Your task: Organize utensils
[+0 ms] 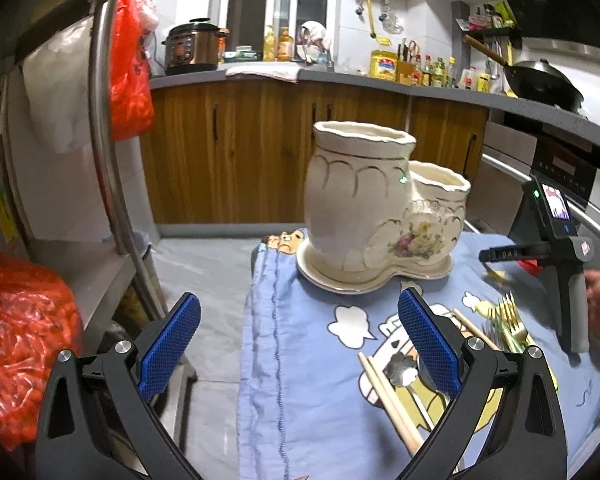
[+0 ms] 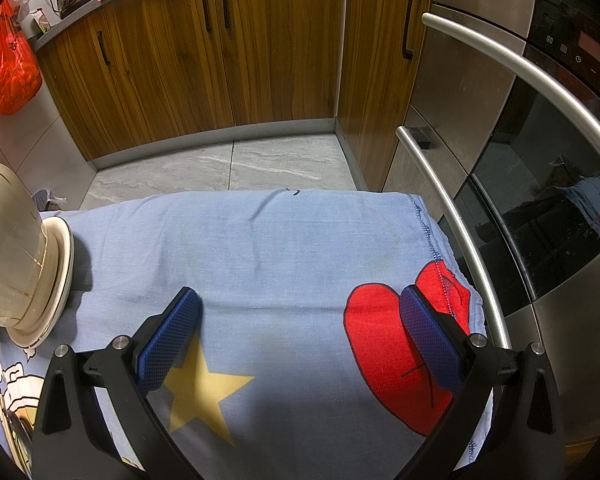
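A cream ceramic utensil holder with two cups stands on its saucer on the blue cartoon cloth. Its edge also shows at the far left of the right wrist view. Wooden chopsticks, gold forks and a spoon lie on the cloth in front of the holder. My left gripper is open and empty, hovering near the cloth's left front, with the chopsticks just by its right finger. My right gripper is open and empty above bare cloth, and shows at the right of the left wrist view.
Wooden cabinets and a steel oven stand behind the table. A metal rack with red bags is at the left. The cloth's far edge drops to the grey floor.
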{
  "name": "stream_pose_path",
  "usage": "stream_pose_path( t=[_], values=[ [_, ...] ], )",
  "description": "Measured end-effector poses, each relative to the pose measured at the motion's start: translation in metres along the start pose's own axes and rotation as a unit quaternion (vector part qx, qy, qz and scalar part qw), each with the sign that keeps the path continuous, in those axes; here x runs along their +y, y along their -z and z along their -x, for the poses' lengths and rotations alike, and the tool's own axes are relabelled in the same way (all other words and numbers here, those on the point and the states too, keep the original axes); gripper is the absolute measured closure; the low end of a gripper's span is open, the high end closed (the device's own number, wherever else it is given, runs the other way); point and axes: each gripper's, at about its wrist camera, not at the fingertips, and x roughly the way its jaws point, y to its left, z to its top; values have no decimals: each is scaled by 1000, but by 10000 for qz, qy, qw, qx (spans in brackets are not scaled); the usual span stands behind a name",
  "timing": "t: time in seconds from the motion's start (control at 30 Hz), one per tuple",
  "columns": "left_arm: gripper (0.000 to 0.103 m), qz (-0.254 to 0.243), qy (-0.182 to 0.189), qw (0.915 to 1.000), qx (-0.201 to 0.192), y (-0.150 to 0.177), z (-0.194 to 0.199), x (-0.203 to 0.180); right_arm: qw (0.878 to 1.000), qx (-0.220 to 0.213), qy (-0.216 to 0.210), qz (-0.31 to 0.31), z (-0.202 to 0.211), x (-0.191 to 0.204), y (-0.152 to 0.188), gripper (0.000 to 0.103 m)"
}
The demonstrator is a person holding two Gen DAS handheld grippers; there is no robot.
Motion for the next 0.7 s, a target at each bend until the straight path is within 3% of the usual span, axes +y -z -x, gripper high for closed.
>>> stream_pose_path(
  t=[0.4, 0.57, 0.63, 0.7],
  values=[
    [5, -302, 252, 9989, 255, 4, -7, -21, 10000, 10, -40, 37, 0, 0, 0, 4],
    [5, -363, 325, 9975, 507, 8, -12, -22, 9997, 24, -241, -14, 23, -11, 10, 5],
    [5, -399, 365, 9970, 558, 10, -12, -23, 9995, -282, -104, 128, 54, -13, 13, 5],
    [5, -451, 370, 9969, 531, 10, -11, -23, 9937, -1042, 49, 404, 108, -10, 21, 5]
  ],
)
